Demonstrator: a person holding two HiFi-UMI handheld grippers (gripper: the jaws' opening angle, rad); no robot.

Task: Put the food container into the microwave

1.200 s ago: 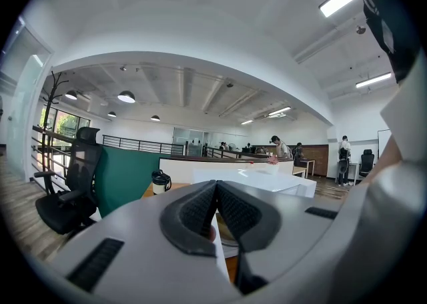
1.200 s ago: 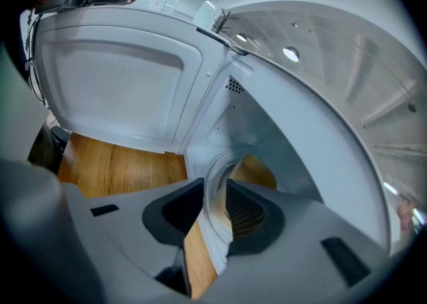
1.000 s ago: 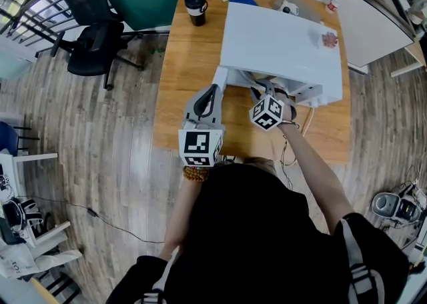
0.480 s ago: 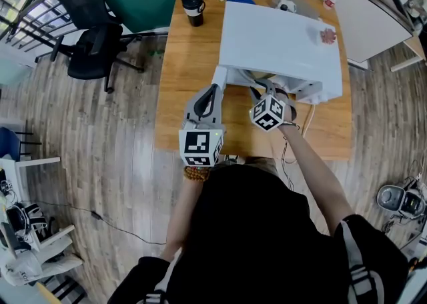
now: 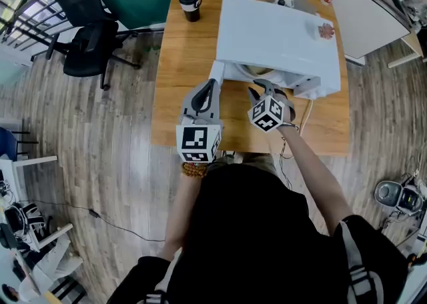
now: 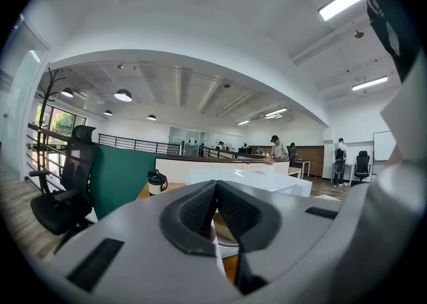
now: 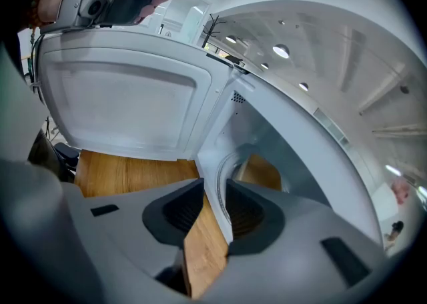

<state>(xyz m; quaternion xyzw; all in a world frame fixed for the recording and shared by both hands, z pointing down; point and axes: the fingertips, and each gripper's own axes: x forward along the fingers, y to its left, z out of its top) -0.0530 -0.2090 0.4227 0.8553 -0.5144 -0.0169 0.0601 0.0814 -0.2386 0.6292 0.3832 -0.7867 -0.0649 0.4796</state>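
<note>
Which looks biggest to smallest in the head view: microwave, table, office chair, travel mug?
1. table
2. microwave
3. office chair: it stands on the floor, farther from the camera, so its place against the microwave is unsure
4. travel mug, clearly smallest

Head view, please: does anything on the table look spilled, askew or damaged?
Nothing stands out. The microwave sits flat on the table with its door swung open, the cup stands upright, and no spill shows on the wood. A small pink thing lies on the microwave's top.
</note>
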